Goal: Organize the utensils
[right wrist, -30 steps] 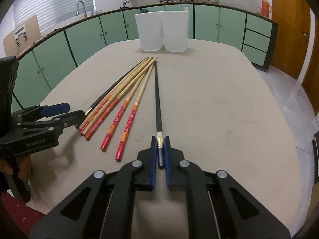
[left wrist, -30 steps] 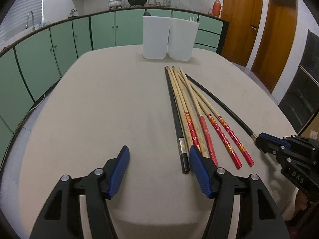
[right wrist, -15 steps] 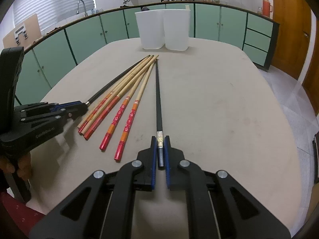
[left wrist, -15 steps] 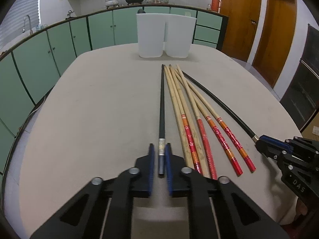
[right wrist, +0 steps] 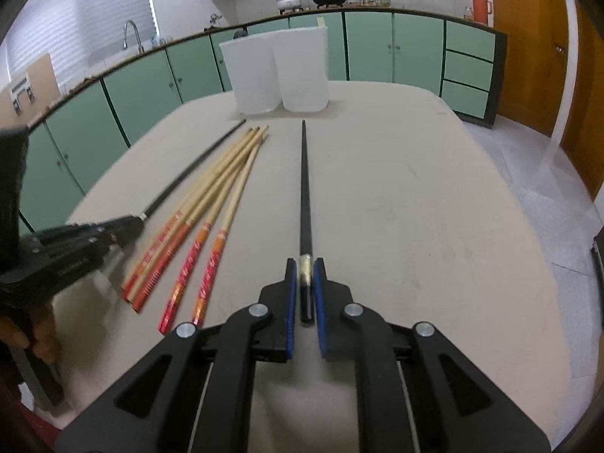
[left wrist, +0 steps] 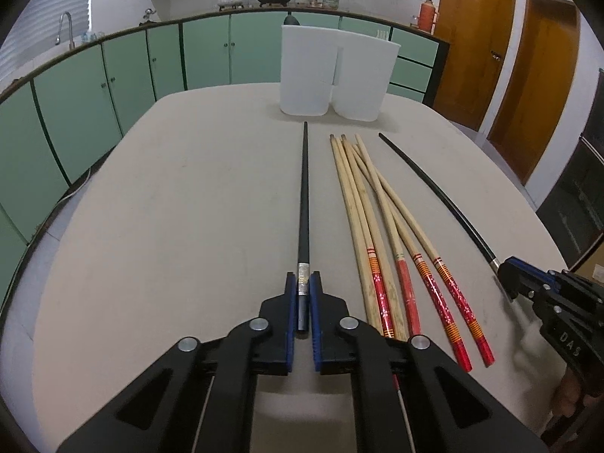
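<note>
Two black chopsticks flank a bundle of wooden chopsticks point(left wrist: 377, 226) point(right wrist: 211, 196) with red patterned ends on the beige table point(left wrist: 170, 207). My left gripper point(left wrist: 302, 283) is shut on the butt of one black chopstick point(left wrist: 304, 196), its pads pressing on it. It shows blurred in the right wrist view as the left gripper point(right wrist: 137, 222). My right gripper point(right wrist: 305, 268) has the other black chopstick point(right wrist: 304, 188) between its blue pads. Its jaws are opening, and thin gaps show beside the stick. The right gripper point(left wrist: 504, 268) also appears in the left wrist view.
Two tall white containers point(left wrist: 305, 71) point(left wrist: 364, 75) stand side by side at the table's far end, just past the chopstick tips. Green cabinets point(left wrist: 113, 87) curve around behind. A hand point(right wrist: 37, 339) grips the left tool's handle at the lower left.
The left gripper shut on the black chopstick beside the bundle and drew it sideways away from the wooden ones. The right gripper's pads have widened slightly around its chopstick.
</note>
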`<state>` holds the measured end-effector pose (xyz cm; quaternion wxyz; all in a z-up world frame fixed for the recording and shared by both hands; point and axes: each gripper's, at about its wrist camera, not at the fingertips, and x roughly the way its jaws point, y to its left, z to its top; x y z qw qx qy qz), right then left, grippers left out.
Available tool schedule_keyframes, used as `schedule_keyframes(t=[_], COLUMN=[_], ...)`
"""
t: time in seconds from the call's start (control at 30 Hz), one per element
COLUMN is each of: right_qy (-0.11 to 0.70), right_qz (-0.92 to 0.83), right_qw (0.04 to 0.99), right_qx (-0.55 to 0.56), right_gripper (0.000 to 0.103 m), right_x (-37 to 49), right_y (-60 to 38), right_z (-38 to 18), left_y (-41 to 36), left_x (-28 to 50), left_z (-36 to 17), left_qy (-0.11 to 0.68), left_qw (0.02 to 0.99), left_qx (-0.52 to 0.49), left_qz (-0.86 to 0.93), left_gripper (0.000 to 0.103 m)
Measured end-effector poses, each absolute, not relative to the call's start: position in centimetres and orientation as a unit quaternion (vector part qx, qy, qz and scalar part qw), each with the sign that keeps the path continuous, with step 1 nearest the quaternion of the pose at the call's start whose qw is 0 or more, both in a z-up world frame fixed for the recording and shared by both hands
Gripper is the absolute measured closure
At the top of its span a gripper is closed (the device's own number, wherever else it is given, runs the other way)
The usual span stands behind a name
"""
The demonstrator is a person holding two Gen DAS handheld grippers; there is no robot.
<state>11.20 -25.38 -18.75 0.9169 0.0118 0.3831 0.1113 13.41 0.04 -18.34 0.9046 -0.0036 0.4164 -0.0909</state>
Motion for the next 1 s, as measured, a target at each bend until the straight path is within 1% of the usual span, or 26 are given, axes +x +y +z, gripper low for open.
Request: schedule_keyframes(t=[0.03,0.07,0.13,0.33,0.47,0.6,0.77,1.0], right_qy=[0.379,0.376,0.379,0.387,0.396,0.397,0.398,0.399], right_qz=[0.114,0.118,0.127,0.136,0.134,0.122,0.119,0.117], right_qw=[0.918,0.919,0.917,0.912,0.908,0.909,0.909,0.909], right_qx=[0.01,0.006,0.005,0.018,0.012,0.024,0.029,0.029], right_gripper=[0.084,0.079,0.077,0.077,0.077,0.078,0.08,0.081], right_x=[10.9,10.6,9.7,7.4,7.5,8.1,9.0,8.7], right_y=[-25.4,-25.6,-25.9,-26.5,-26.0,-26.4,-26.4,-26.4], right_z=[-18.6,-18.3,-18.1,-18.3,-18.8,-18.9,-19.3,-19.4], left_y=[0.1,0.1,0.4,1.6,2.1,2.2,1.7,1.5], left_x=[13.2,12.8,12.0,9.5,9.4,9.7,9.8,10.1], left_z=[-18.3,-18.2,-18.1,-18.2,-17.8,-18.3,-18.3,-18.4], left_qy=[0.417,0.416,0.417,0.405,0.395,0.403,0.402,0.403], left_qw=[0.904,0.904,0.903,0.91,0.915,0.91,0.91,0.91], left_qx=[0.0,0.005,0.007,-0.017,-0.042,-0.051,-0.049,-0.051], left_qz=[-0.093,-0.097,-0.103,-0.089,-0.078,-0.079,-0.084,-0.085], left_gripper=[0.088,0.085,0.084,0.084,0.084,0.084,0.076,0.074])
